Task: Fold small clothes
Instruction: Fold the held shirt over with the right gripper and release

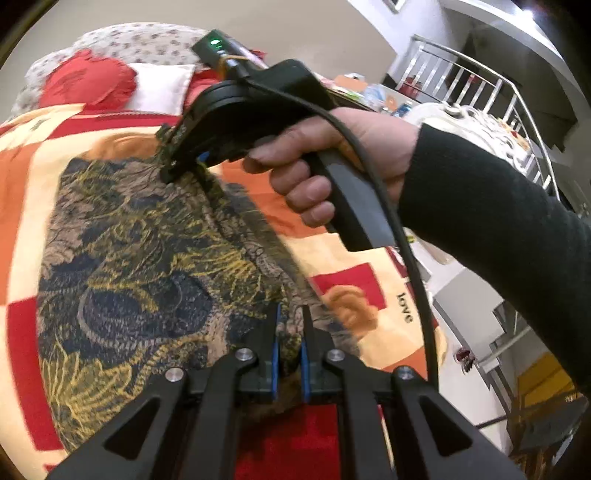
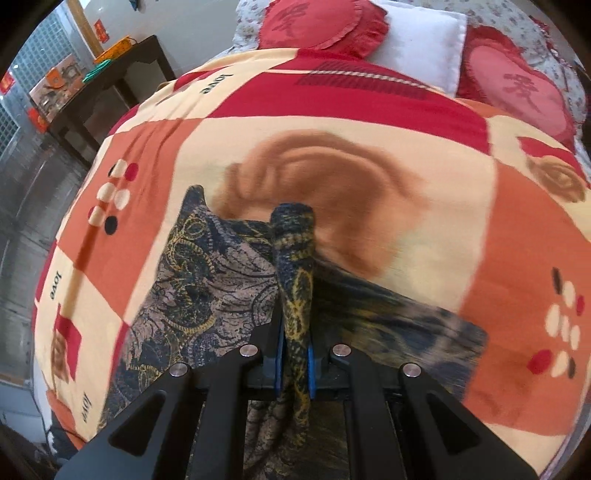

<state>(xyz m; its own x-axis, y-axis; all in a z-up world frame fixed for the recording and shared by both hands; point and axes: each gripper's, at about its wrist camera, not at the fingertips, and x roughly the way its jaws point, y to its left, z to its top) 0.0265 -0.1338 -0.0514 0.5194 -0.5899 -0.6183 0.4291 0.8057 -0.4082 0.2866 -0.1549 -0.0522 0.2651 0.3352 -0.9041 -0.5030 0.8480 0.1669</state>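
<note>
A bed carries everything here, covered by a quilt (image 2: 332,147) printed in red, orange and cream blocks with brown roses, dot clusters and the word "love". At the head edge sit 2 red heart-shaped cushions (image 2: 317,22) with a white pillow (image 2: 421,40) between them, against a floral-print spread.

The patterned garment (image 1: 147,266) — grey-brown with dark blue and yellow swirls — lies on the middle of the quilt, partly lifted. The left gripper (image 1: 290,354) has its jaws nearly together, pinching a bunch of the cloth at the near edge. The right gripper (image 2: 295,354) is likewise clamped on a gathered fold that stands up in a ridge between its blue pads; in the left view the same tool (image 1: 177,162) bites the garment's far corner, held by a hand (image 1: 332,170) in a dark sleeve (image 1: 498,206), a black cable looping from it.

Beyond the bed's left side stands a dark side table (image 2: 122,70) with boxes on it, beside a glass-block wall. On the other side a metal stair railing (image 1: 491,92) rises over a pale floor — parts of both views are motion-blurred.
</note>
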